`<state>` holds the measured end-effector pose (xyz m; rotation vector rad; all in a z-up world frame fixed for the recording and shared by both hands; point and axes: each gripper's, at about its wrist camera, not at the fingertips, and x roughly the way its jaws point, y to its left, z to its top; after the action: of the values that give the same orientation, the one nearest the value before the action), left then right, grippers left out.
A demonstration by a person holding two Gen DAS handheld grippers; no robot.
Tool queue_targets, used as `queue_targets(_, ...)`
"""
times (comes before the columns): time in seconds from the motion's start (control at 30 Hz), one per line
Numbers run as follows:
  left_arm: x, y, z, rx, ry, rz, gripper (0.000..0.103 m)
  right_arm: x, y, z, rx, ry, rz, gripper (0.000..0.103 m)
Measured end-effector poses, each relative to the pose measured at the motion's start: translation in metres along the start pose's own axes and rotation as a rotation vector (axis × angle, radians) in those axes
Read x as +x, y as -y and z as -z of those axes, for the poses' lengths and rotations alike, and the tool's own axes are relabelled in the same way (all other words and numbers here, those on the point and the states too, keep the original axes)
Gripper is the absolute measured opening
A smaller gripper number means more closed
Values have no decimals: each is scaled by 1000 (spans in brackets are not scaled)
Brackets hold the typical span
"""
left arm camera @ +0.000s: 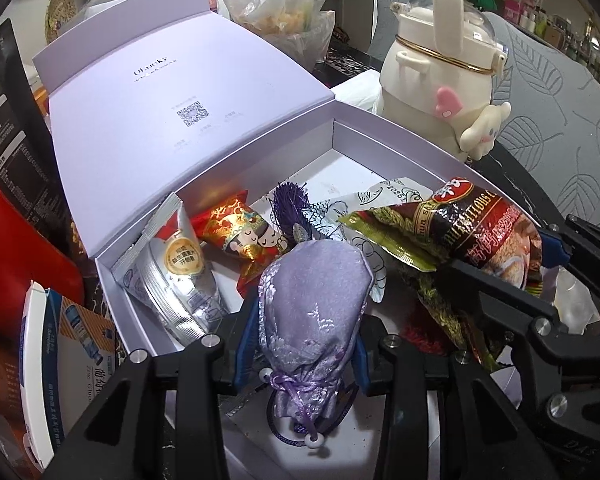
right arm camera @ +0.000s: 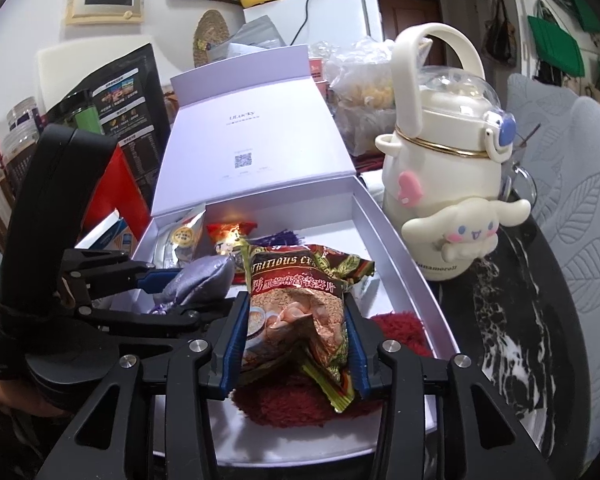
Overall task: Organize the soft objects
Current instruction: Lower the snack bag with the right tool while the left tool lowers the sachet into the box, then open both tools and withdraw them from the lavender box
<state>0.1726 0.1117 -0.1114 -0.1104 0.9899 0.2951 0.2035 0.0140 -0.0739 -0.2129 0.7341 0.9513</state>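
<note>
Left gripper (left arm camera: pixel 306 344) clamps the lilac pouch (left arm camera: pixel 314 300) over the open box (left arm camera: pixel 220 152), right gripper (right arm camera: pixel 296 344) grasps the cereal packet (right arm camera: pixel 296 300) beside it.

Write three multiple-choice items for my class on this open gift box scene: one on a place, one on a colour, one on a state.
1. Where does the cream character bottle stand?
A. Inside the box
B. On the table beside the box's right wall
C. On the open lid

2. What colour is the drawstring pouch between the left gripper's fingers?
A. Lilac
B. Green
C. Orange

3. In what state is the lilac box?
A. Shut
B. Lid open, several packets inside
C. Lid open, nothing inside

Answers:
1 B: the right wrist view shows it outside the box wall on the dark table.
2 A: its embroidered fabric is pale purple.
3 B: the lid leans back, and the silver sachet, red candy packet and cereal packet lie within.
</note>
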Motion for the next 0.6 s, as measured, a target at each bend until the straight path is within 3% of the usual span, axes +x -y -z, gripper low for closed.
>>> queue_targets(0.23,0,5,-2,0,-14,-19,40,-6,4,0,1,1,0,62)
queue_targets(0.37,-9,8,-2,3,-11,-32,47,-14,7,-3,9,11,13,63)
queue_targets(0.6,-30,9,5,-1,17,-32,49,-34,8,-7,21,35,39,66)
